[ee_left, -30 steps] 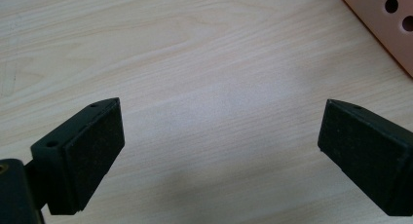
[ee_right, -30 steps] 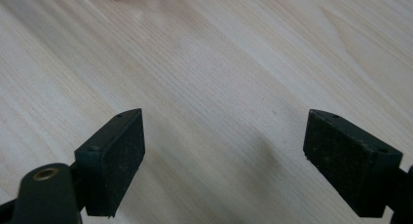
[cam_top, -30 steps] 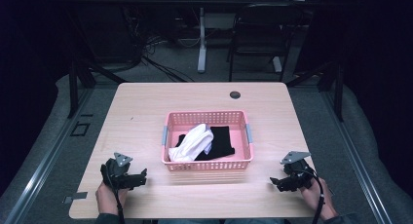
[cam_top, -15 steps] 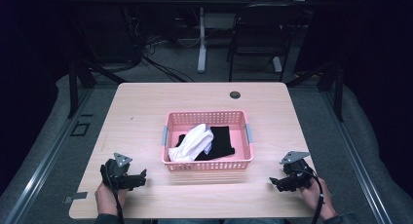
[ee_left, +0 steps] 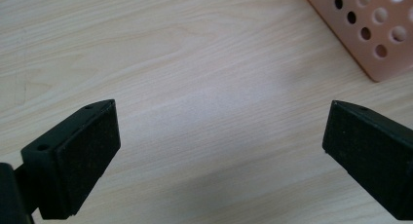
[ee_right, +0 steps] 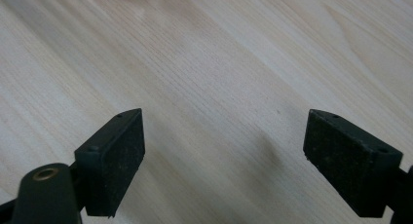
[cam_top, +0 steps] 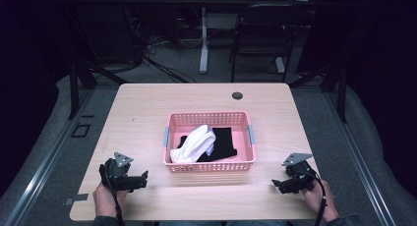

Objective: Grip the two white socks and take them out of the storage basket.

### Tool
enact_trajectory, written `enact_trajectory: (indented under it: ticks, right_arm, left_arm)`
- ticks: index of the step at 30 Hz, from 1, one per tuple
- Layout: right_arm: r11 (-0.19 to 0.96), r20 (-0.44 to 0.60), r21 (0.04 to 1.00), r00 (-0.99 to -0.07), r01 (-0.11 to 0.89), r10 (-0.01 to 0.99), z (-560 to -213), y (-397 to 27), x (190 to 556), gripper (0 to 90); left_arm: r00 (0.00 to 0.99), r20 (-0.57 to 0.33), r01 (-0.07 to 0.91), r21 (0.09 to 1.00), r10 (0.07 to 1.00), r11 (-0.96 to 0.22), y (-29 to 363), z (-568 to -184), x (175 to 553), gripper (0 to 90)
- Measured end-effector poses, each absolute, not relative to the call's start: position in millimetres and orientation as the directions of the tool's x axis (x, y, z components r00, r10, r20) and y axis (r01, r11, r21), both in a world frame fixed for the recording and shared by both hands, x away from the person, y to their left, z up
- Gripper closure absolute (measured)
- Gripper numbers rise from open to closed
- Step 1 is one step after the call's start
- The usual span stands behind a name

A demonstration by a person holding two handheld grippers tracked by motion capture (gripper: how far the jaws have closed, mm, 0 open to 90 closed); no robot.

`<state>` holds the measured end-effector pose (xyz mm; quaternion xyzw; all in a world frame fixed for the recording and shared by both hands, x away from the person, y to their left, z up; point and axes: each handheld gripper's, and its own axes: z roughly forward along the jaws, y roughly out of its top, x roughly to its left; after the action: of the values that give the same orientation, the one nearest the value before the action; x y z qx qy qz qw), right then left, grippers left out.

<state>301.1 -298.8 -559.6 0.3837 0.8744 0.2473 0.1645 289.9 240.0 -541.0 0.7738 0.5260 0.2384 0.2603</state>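
A pink perforated basket (cam_top: 210, 119) stands in the middle of the wooden table (cam_top: 147, 113). Inside it lie a white cloth (cam_top: 194, 143) and a black cloth (cam_top: 225, 142). My left gripper (cam_top: 143, 178) rests low at the table's front left, a short way from the basket's front left corner (ee_left: 375, 44). Its jaws stand wide open over bare wood (ee_left: 219, 136). My right gripper (cam_top: 275, 183) sits at the front right, also open with nothing between its fingers (ee_right: 117, 160), aimed at bare wood (ee_right: 224, 131).
A round cable hole (cam_top: 237, 96) lies near the table's far edge. Beyond the table stand a dark chair (cam_top: 265, 34) and a desk leg (cam_top: 203, 39) on the grey floor. Metal rails (cam_top: 44, 162) run along both sides.
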Motion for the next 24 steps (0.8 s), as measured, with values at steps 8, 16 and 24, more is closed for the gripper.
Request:
enact_trajectory:
  ticks: [8,16,24]
  right_arm:
    - [0.577,-0.108,0.556,-0.636,0.599,0.764,-560,-302,301,14.5]
    - [0.591,-0.118,0.545,-0.643,0.595,0.756,-560,-301,301,14.5]
    - [0.587,-0.109,0.549,-0.645,0.595,0.756,-561,-299,301,14.5]
  left_arm:
    - [0.352,0.101,0.701,0.63,0.93,-0.334,239,-525,290,0.2]
    - [0.358,0.077,0.756,0.562,0.931,-0.337,237,-509,299,0.0]
    - [0.385,0.051,0.738,0.582,0.921,-0.341,233,-495,307,0.0]
